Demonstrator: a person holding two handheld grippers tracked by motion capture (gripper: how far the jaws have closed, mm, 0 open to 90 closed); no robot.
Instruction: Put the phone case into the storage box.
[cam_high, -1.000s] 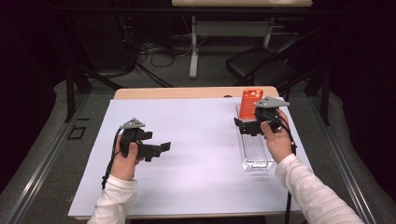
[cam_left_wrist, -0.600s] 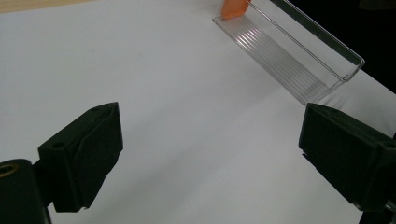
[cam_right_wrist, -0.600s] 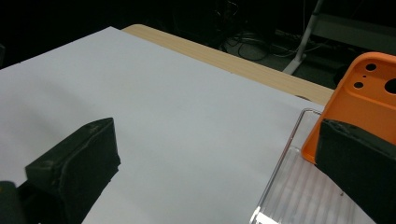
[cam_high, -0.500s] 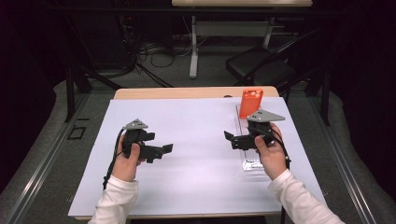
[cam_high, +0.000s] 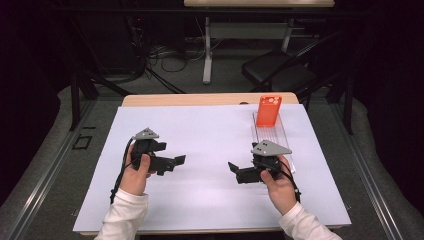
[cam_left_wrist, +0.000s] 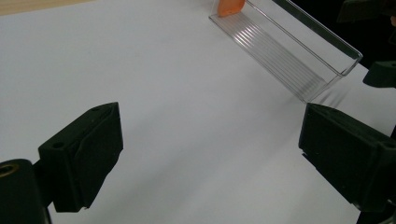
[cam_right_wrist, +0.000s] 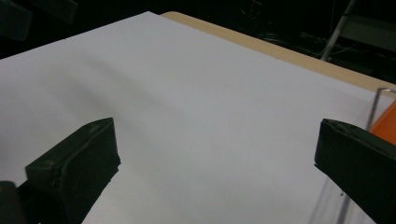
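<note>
- A wooden table (cam_high: 210, 98), covered by a large white sheet (cam_high: 210, 150), seen from above; a person's two hands each hold a black two-jaw gripper over it.
- A clear plastic tray (cam_high: 274, 134) lies at the right side of the sheet, its long axis running from the near edge toward the far edge.
- An orange phone-shaped block (cam_high: 268, 110) stands upright at the tray's far end, long axis vertical, broad face toward the person.
- The left gripper (cam_high: 176, 161) hovers over the left of the sheet, jaws spread wide and empty, pointing right.
- The right gripper (cam_high: 235, 170) sits just beside the tray's near end, jaws spread and empty, pointing left.
- Judgement: the block seems placed and released; little seems left to do.
</note>
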